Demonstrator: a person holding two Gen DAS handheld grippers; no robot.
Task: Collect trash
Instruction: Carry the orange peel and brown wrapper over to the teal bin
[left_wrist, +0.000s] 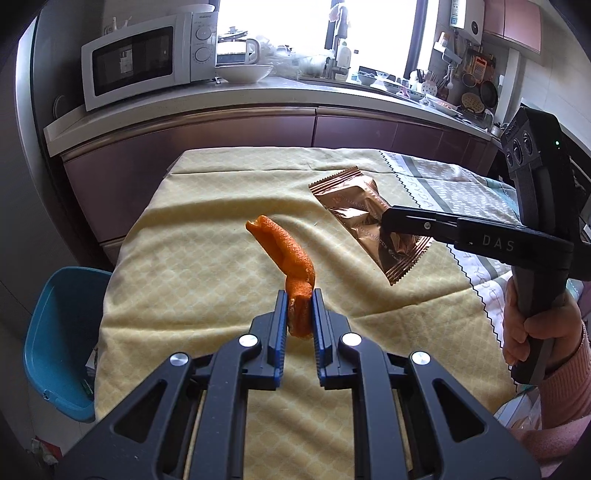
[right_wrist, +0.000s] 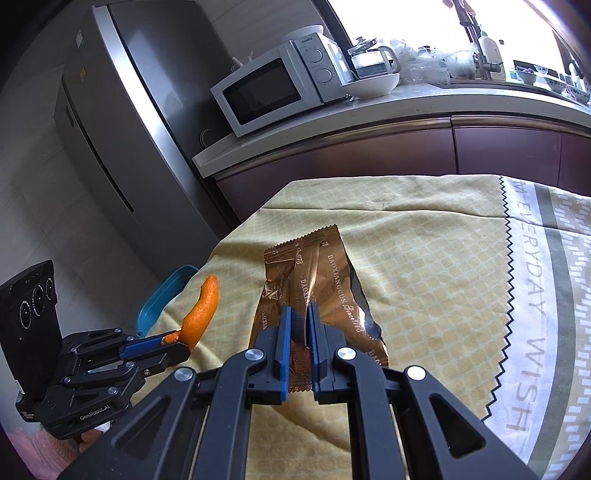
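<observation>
Currently held: orange peel (left_wrist: 291, 254), a curled strip, pinched at its lower end between the narrow jaws of the left gripper (left_wrist: 300, 310), its free end standing up clear of the cloth. Bronze foil wrapper (right_wrist: 325, 291), crinkled and printed, clamped by the nearly closed jaws of the right gripper (right_wrist: 298, 325); the part under the jaws is hidden, and whether the rest touches the cloth cannot be told. A hand (left_wrist: 532, 332) in a pink sleeve grips the right handle, cut off at the edge.

Surface: table under a yellow patterned cloth (left_wrist: 207, 258), with a grey-and-white lettered cloth (right_wrist: 546, 295) overlapping on the right. Blue bin (left_wrist: 59, 332) just beside the table's left edge, partly covered by it.

Room: kitchen counter beyond with white microwave (left_wrist: 147, 62), white bowl (left_wrist: 243, 72), glass kettle (right_wrist: 373, 61); grey refrigerator (right_wrist: 122, 129) at left; window glare washes out items on the sill.
</observation>
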